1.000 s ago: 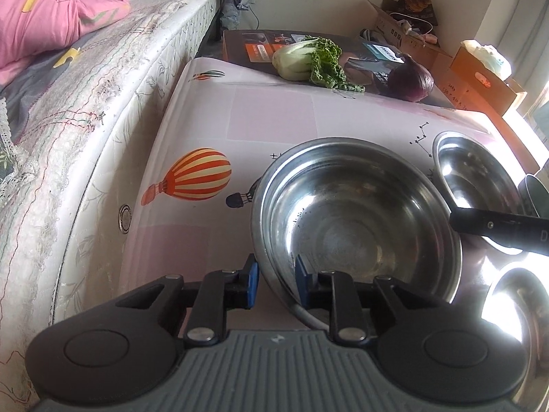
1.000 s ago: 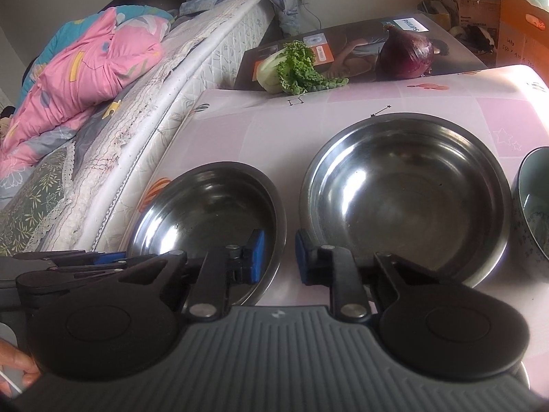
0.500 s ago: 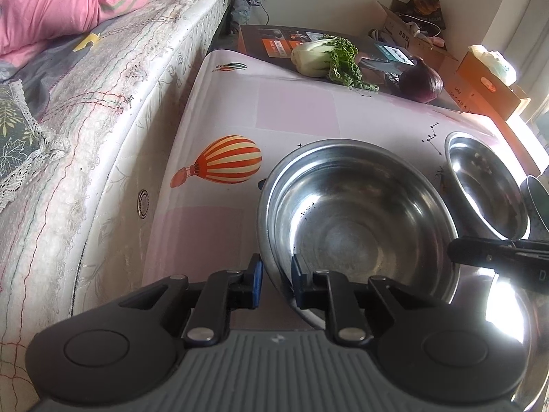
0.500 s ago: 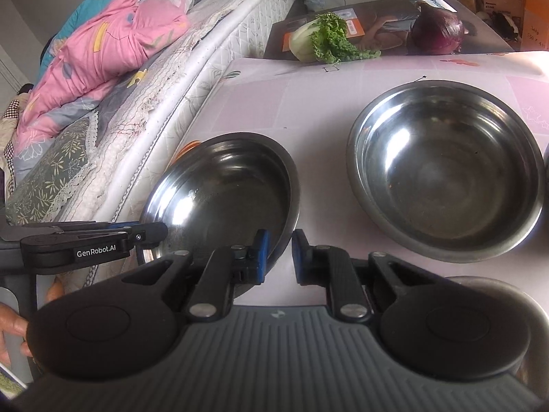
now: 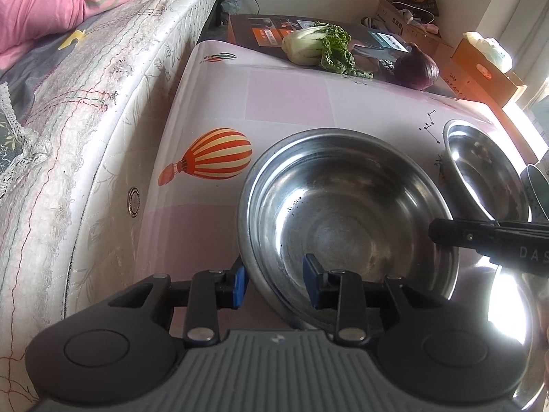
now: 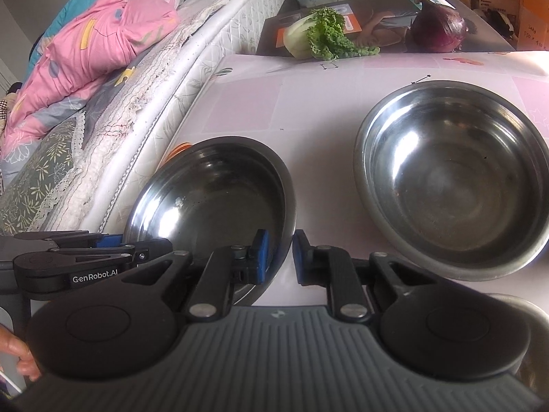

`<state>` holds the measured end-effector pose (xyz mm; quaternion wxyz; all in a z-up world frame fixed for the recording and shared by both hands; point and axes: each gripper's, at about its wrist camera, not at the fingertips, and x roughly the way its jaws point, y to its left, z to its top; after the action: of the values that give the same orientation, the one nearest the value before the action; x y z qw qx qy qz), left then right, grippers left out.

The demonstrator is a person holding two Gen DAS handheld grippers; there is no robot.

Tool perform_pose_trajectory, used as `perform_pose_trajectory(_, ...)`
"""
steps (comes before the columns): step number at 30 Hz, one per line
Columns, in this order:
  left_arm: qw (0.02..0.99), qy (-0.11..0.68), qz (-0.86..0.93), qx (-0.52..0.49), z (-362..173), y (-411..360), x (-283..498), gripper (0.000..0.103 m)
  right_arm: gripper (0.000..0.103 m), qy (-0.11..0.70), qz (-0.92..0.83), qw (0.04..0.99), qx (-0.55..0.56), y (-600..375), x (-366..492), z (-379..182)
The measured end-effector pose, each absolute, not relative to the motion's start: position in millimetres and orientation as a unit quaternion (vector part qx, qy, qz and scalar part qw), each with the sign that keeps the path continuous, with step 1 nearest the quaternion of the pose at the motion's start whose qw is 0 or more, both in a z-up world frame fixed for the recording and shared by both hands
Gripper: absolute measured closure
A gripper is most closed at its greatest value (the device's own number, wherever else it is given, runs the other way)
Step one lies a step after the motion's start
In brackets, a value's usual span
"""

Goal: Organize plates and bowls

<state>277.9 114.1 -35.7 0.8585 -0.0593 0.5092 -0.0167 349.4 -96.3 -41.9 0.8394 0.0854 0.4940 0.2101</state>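
The left claw (image 5: 273,283) is spread apart around the near rim of a steel bowl (image 5: 346,219) on the pink tabletop (image 5: 288,99). The right claw (image 6: 277,256) sits over that bowl's other rim with a small gap, gripping nothing I can be sure of. A bigger steel bowl (image 6: 453,178) sits just beside it.

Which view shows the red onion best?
The right wrist view: the red onion appears large, its purple skin clear, on the box behind the table. The left wrist view shows the same onion smaller, darker, and farther off, beside the leafy cabbage.
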Motion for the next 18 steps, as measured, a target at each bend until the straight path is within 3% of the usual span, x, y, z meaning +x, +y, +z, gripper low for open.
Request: perform_pose_trajectory(18, 0.853, 0.520, -0.015, -0.055, -43.3, 113.8, 282.5, 0.066, 0.088, 0.489, 0.204, 0.845, 0.074, -87.5, 352.4, -39.8)
